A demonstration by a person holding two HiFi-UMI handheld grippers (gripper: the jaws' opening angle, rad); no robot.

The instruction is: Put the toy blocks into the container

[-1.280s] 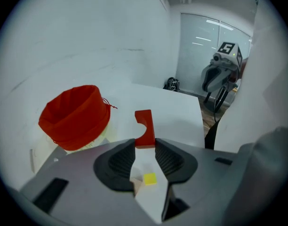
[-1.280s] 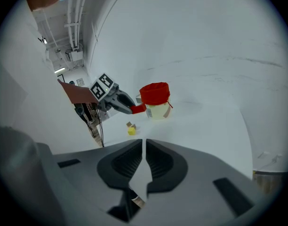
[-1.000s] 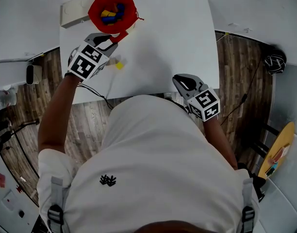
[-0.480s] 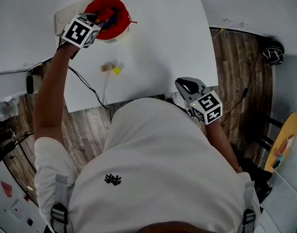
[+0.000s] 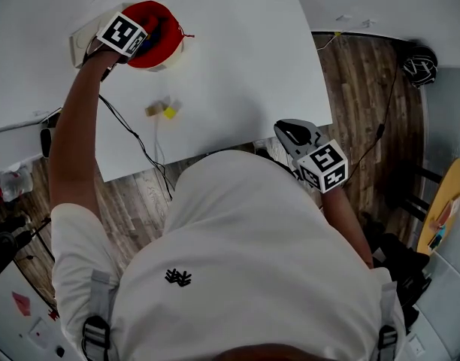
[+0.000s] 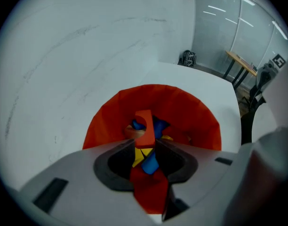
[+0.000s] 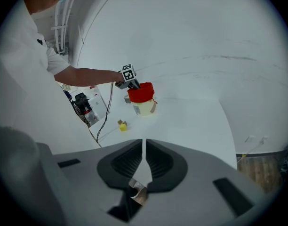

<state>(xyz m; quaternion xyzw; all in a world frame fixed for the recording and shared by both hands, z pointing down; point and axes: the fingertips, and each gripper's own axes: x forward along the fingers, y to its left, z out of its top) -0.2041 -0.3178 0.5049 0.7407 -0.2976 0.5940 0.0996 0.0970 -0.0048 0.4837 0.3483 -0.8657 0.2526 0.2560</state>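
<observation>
Hanging over the red container (image 5: 167,49) in the head view, the left gripper (image 5: 146,37) is seen; a yellow block (image 5: 170,113) and a tan block (image 5: 152,110) are seen near the container. In the left gripper view, a red block (image 6: 144,126) is clamped between the jaws above the container. In the right gripper view, the right gripper (image 7: 144,142) is seen closed and empty, well apart from the container.

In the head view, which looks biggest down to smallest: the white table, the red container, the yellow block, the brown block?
1. white table
2. red container
3. yellow block and brown block: both tiny and look about the same, so no ranking.
</observation>
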